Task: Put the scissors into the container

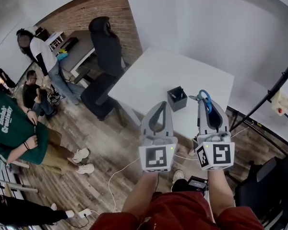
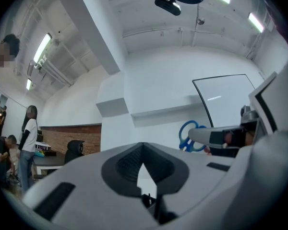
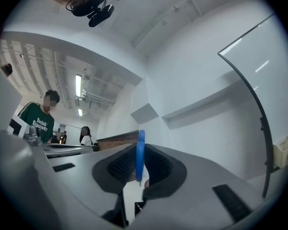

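- The right hand-held gripper (image 3: pixel 139 166) tilts upward, its jaws pinched on the blue scissors (image 3: pixel 140 150), which stand edge-on between the ribbed pads.
- At far left stands a person in a green shirt (image 3: pixel 36 121), with another person in white (image 3: pixel 88 138) farther back.
- A ceiling strip light (image 3: pixel 79 85) glows above them.

Blue scissors (image 1: pixel 205 99) between jaws, near container (image 1: pixel 175 103)

The white table (image 1: pixel 158 75) carries a black container (image 1: pixel 177 98).
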Demonstrator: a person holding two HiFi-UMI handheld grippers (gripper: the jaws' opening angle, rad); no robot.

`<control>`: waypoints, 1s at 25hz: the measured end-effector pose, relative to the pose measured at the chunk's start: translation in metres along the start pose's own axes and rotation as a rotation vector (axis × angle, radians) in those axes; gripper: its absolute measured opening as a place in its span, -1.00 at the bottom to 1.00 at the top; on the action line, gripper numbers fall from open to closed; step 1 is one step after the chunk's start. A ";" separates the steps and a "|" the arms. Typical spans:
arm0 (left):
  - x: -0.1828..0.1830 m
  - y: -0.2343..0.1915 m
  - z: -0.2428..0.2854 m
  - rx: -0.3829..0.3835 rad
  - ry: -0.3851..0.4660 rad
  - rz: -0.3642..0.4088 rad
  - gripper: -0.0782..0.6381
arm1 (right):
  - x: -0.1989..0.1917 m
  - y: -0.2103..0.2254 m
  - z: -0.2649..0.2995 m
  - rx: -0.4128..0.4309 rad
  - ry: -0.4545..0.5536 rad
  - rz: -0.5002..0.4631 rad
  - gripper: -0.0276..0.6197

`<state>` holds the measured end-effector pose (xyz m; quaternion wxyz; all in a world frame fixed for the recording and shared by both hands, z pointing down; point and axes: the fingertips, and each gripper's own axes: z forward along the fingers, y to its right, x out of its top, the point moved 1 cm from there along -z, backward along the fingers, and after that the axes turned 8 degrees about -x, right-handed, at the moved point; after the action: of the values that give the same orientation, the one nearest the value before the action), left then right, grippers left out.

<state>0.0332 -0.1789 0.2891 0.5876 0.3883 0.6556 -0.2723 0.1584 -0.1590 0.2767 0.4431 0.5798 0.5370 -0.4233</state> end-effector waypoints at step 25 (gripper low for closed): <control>-0.028 -0.058 0.091 -0.027 0.013 -0.019 -0.75 | -0.040 0.002 0.101 -0.009 -0.045 -0.036 -0.75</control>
<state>0.0362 -0.2900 0.2965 0.5861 0.3757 0.6666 -0.2663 0.1566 -0.2666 0.2902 0.4500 0.5583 0.5391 -0.4418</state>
